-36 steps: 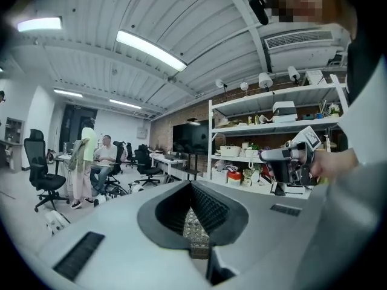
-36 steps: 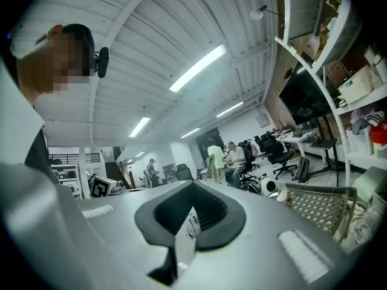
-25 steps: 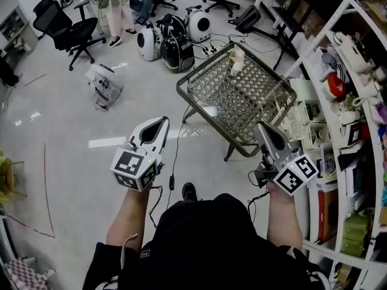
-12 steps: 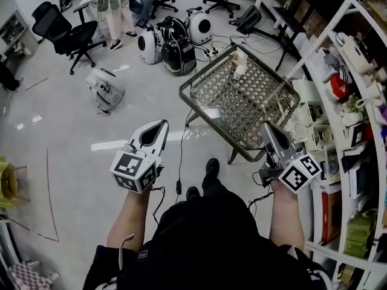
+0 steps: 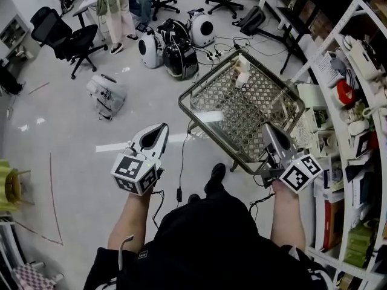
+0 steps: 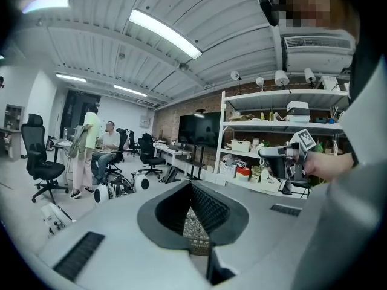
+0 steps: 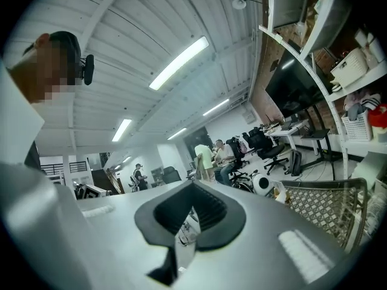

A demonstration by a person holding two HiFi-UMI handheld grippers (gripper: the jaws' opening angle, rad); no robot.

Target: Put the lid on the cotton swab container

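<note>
Cotton swab container (image 5: pixel 242 76) is not yet within reach: nearest me my left gripper (image 5: pixel 164 127) and right gripper (image 5: pixel 266 127) carry closed, empty jaws, and a step forward has brought the mesh table (image 5: pixel 200 120) closer, the pale container standing at its far end.

you're evenly lit by ceiling strip lights (image 6: pixel 164 33); floor (image 5: pixel 66 119) shows glare streaks, both gripper views warp heavily and darken at edges.
</note>
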